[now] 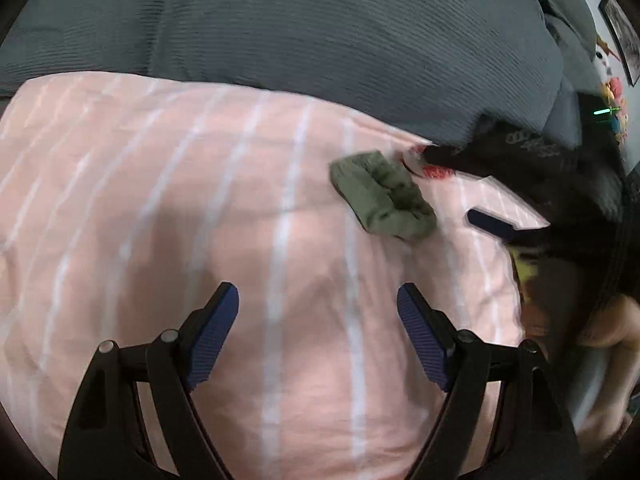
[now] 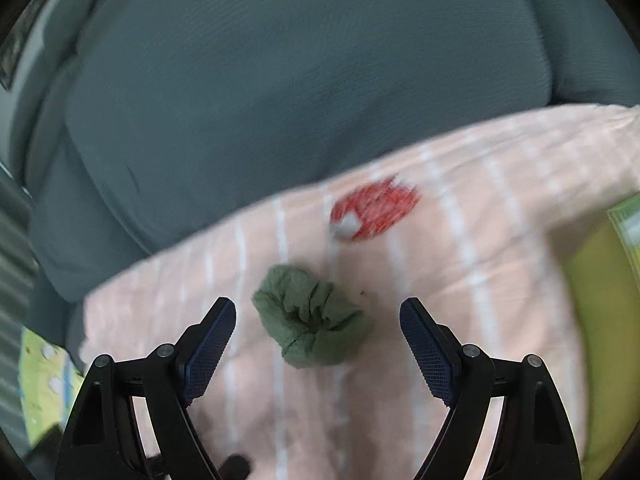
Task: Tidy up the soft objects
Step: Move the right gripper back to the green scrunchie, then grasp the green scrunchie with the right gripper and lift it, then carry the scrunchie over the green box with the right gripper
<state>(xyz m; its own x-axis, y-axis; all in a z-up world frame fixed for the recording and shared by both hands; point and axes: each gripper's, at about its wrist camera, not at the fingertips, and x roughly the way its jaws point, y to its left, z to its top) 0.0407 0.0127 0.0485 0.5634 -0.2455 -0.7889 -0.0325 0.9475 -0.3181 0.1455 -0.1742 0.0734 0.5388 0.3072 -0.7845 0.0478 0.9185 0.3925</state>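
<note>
A rolled olive-green sock bundle [image 1: 382, 196] [image 2: 310, 318] lies on a pink blanket with white stripes [image 1: 180, 208] [image 2: 480, 240]. Just beyond it lies a red-and-white sock [image 2: 374, 210] [image 1: 434, 170], partly hidden in the left wrist view by the other gripper. My left gripper [image 1: 318, 300] is open over bare blanket, with the green bundle ahead and to the right of it. My right gripper [image 2: 318, 312] is open, the green bundle just ahead between its fingertips, untouched. In the left wrist view the right gripper [image 1: 520, 184] shows as a dark blurred shape at the right.
Large grey-teal cushions [image 1: 320, 32] [image 2: 280, 80] rise behind the blanket. A yellow-green item [image 2: 596, 312] sits at the right edge of the right wrist view, and a green patterned one [image 2: 44, 376] at lower left. Colourful toys [image 1: 614, 108] stand far right.
</note>
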